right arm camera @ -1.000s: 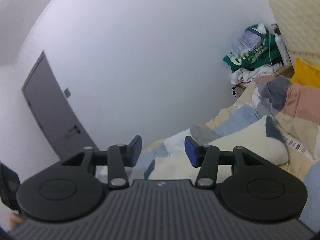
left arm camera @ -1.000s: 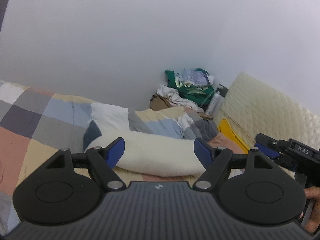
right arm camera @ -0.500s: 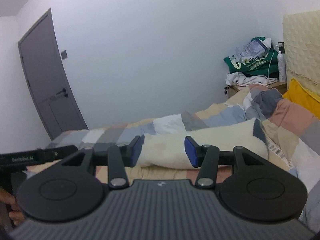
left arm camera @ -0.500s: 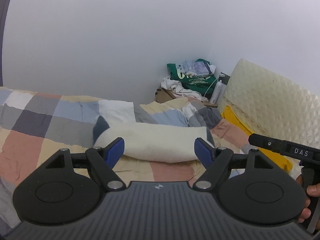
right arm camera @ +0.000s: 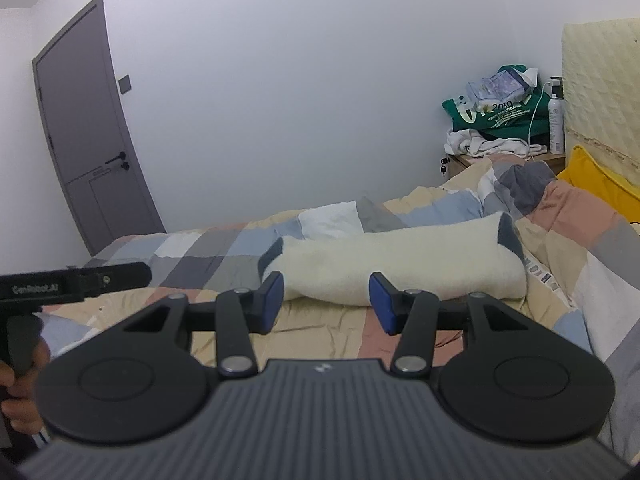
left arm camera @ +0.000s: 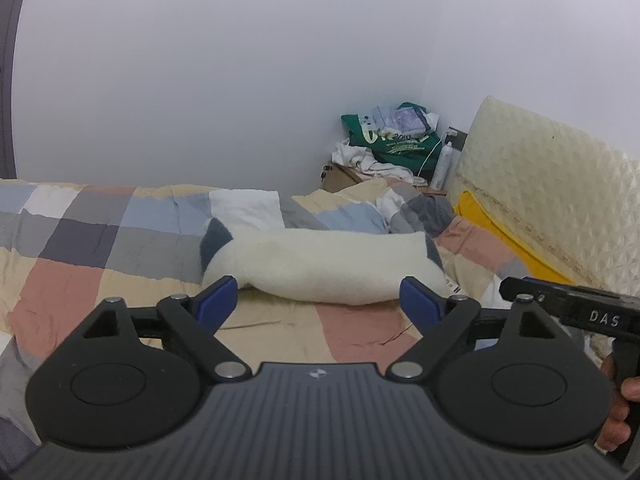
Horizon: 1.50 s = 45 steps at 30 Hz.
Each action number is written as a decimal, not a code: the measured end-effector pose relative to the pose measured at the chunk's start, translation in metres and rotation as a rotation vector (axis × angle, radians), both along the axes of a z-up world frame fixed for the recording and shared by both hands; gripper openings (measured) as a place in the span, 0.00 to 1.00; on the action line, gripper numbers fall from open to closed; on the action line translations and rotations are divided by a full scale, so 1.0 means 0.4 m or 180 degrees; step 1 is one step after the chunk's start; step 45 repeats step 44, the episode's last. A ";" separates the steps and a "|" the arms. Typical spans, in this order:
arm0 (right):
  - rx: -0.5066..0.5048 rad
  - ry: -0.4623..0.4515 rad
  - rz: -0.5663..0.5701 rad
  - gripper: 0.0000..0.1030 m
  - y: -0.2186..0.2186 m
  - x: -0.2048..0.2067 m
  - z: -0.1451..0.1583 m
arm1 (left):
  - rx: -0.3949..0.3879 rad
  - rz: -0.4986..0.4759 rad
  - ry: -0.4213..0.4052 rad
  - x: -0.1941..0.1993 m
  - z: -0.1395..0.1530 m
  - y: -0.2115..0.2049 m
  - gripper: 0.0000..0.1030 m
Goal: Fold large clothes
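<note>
Left wrist view, left gripper (left arm camera: 318, 298) jaws opening, empty, right gripper (right arm camera: 326, 302) spread, cream garment (left arm camera: 320, 266) ahead

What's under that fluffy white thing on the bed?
The fluffy white garment lies on the checked quilt. Anything tucked beneath it is hidden.

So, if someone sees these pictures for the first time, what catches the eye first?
Probably the cream fleece garment with dark grey patches, lying rolled across the checked quilt in the middle of the bed. Next, the green bag on the cluttered bedside table by the wall. The left hand-held gripper is opening in the foreground, with nothing between its pads.
</note>
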State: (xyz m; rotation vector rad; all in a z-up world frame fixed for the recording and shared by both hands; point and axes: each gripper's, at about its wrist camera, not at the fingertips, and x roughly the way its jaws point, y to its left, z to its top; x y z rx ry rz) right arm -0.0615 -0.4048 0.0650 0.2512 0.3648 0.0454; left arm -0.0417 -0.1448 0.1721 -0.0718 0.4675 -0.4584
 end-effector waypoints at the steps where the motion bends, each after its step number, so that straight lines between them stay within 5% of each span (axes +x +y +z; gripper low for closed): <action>1: -0.0006 -0.0003 -0.0011 0.50 0.001 -0.001 -0.003 | 0.0013 0.0000 0.0002 0.001 -0.005 0.000 0.94; 9: -0.0146 -0.0034 -0.0099 0.54 0.014 -0.008 -0.021 | 0.0175 0.0040 0.0033 0.012 -0.030 -0.005 0.98; 15: -0.0108 -0.0052 -0.0153 1.00 0.006 -0.006 -0.032 | 0.0189 0.0083 0.0021 0.014 -0.033 -0.003 1.00; 45: -0.0289 0.0067 -0.0224 1.00 0.034 -0.019 -0.016 | 0.0204 0.0163 0.0020 -0.036 -0.013 0.027 1.00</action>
